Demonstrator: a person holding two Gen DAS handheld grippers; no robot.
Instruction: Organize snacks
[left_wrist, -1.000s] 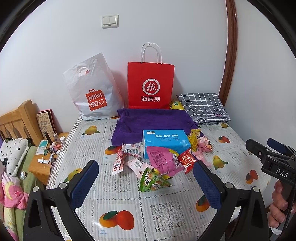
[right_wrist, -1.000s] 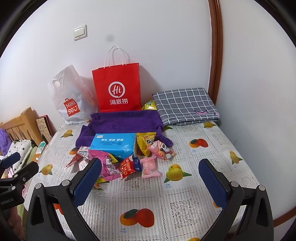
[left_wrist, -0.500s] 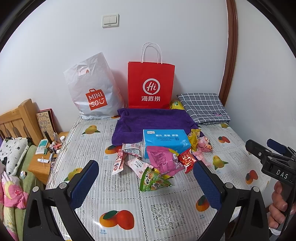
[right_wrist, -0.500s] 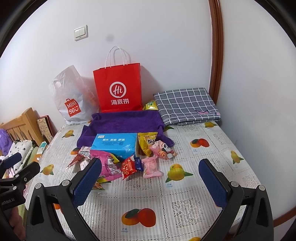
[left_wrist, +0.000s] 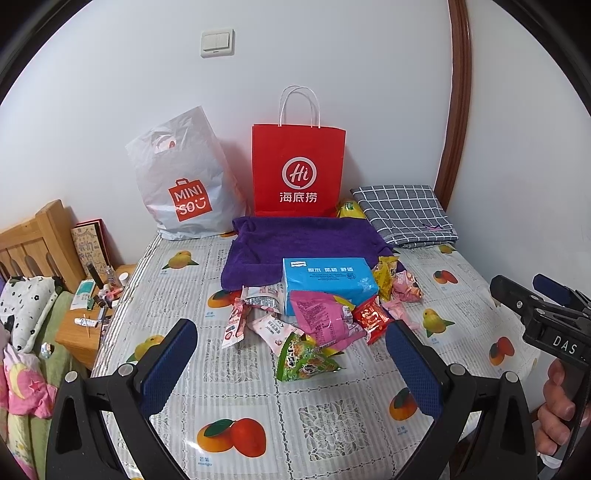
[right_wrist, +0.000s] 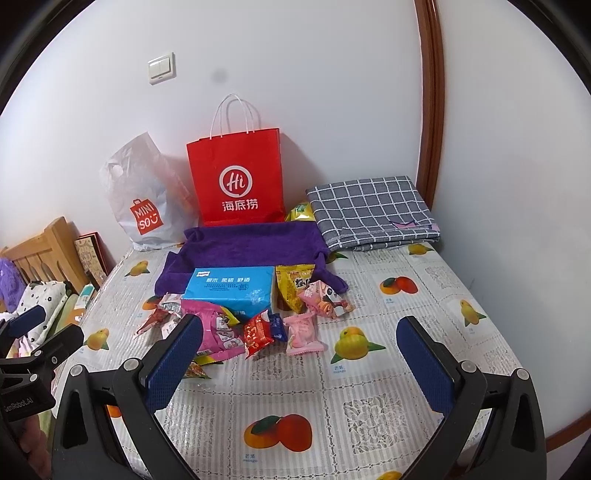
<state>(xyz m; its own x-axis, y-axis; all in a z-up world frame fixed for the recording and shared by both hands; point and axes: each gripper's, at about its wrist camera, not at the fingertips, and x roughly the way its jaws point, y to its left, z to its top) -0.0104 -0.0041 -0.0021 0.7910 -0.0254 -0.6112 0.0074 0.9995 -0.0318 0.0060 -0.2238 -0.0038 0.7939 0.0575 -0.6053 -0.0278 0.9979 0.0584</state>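
A pile of snack packets lies mid-table by a blue tissue box (left_wrist: 327, 278) (right_wrist: 231, 288): a green packet (left_wrist: 303, 358), a large pink bag (left_wrist: 325, 321) (right_wrist: 218, 328), a red packet (left_wrist: 371, 319) (right_wrist: 258, 334), a pale pink candy (right_wrist: 303, 332), a yellow packet (right_wrist: 295, 286). A red paper bag (left_wrist: 298, 171) (right_wrist: 236, 181) and a white Miniso bag (left_wrist: 183, 188) (right_wrist: 146, 199) stand at the wall. My left gripper (left_wrist: 290, 345) is open and empty, just short of the green packet. My right gripper (right_wrist: 299, 339) is open and empty, near the pile.
A purple towel (left_wrist: 303, 243) lies behind the tissue box. A folded checked cloth (left_wrist: 404, 214) is at the back right. The table (left_wrist: 240, 406) has a fruit-print cover. A wooden nightstand (left_wrist: 88, 325) with small items and a bed stand left of it.
Both grippers have stayed open and nearly still; the right view has shifted slightly, with the pile now a touch further right in it.
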